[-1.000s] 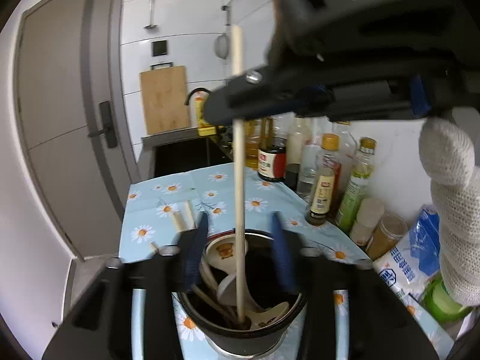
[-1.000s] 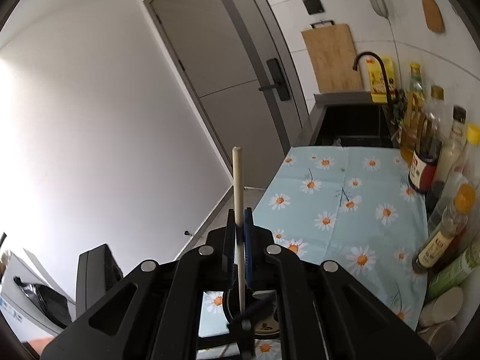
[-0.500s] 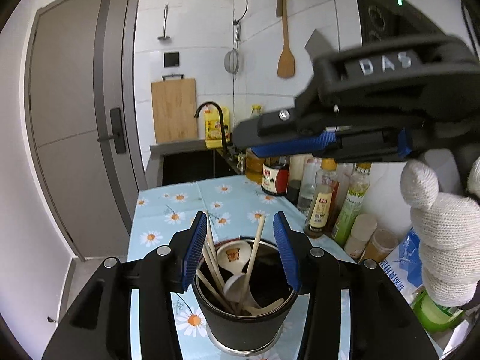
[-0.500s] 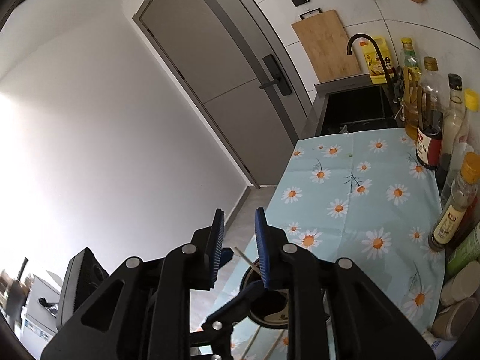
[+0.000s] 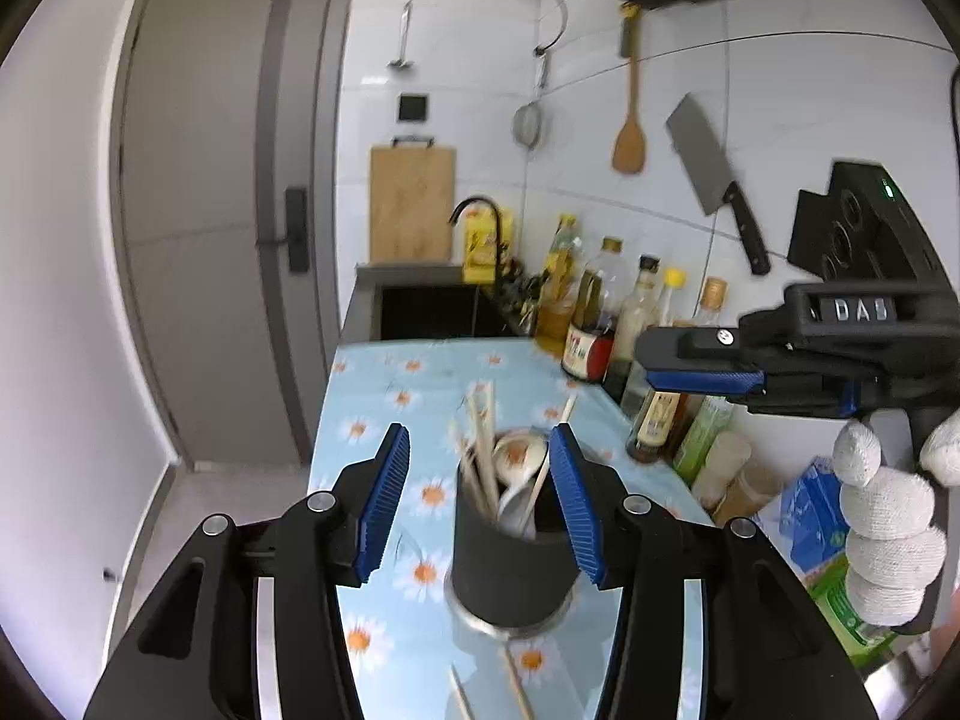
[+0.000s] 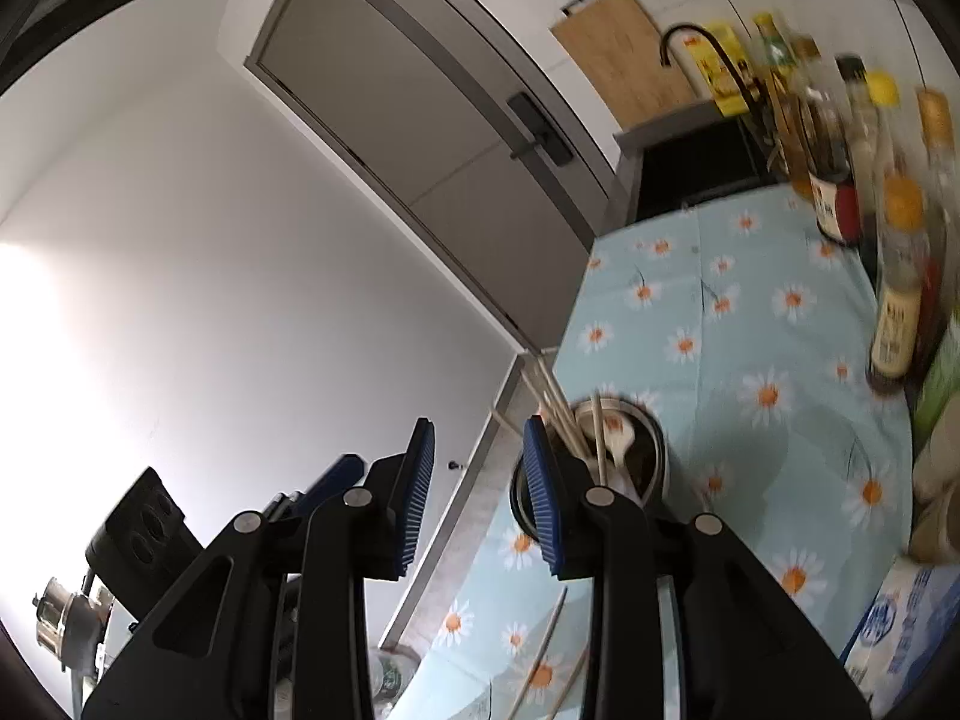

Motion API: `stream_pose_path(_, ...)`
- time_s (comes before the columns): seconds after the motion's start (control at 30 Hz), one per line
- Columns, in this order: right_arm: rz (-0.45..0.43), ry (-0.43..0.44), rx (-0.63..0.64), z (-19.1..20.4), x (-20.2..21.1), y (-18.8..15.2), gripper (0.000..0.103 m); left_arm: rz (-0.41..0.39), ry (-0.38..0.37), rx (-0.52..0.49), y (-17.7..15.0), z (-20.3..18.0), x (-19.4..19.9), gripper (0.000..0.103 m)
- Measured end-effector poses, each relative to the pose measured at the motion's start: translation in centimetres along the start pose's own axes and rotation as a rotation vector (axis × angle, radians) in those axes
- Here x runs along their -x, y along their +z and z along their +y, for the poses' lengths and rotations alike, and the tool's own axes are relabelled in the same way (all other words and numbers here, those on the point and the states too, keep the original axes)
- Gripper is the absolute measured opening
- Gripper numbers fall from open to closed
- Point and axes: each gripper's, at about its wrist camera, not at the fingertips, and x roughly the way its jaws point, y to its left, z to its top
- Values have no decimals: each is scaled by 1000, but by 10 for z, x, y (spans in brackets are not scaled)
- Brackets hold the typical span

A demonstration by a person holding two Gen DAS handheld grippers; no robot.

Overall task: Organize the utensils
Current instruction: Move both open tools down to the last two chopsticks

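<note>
Left wrist view: the left gripper (image 5: 477, 504) has its blue pads spread wide and holds nothing; the black utensil holder (image 5: 510, 558) stands between them at 6 o'clock, though contact cannot be judged. Several chopsticks (image 5: 480, 450) and a white ceramic spoon (image 5: 519, 459) already stand in it. Two loose chopsticks (image 5: 510, 684) lie on the daisy tablecloth (image 5: 414, 384) at the bottom edge, so the sorting looks mostly done but not finished. The right gripper (image 5: 702, 381) hangs at 3 o'clock, empty, in front of the bottles (image 5: 600, 318).

Right wrist view: the right gripper (image 6: 474, 492) is parted and empty, with the holder (image 6: 645, 450) just beyond its right pad, at about 5 o'clock. More loose chopsticks (image 6: 543, 654) lie on the cloth toward 6 o'clock. The cloth is bare toward 1 o'clock; the table edge (image 6: 534, 372) runs close on the holder's left, so room is tight there, and the condiment bottles (image 6: 894, 324) crowd 3 o'clock.
</note>
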Motion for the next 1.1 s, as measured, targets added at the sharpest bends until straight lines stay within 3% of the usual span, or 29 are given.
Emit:
stream_pose_path(0.27,100,-1,-73,-21,-13,-45,32,132,28,55,-33,8,8,47)
stream_pose_path(0.5,198,-54,-116,-41,-26,-85,33,289,47,71,-72,4,-11,47)
stream_pose_path(0.67,234,-92,-159,-62,-30,-109,33,457,14,135,-99,6,-40,47)
stream_pose_path(0.9,325,-111,-238,-89,-51,-137,33,698,41,193,-142,14,-79,45)
stream_pose_path(1.1,430,-114,-296,-102,-77,-148,32,818,80,209,-158,17,-101,43)
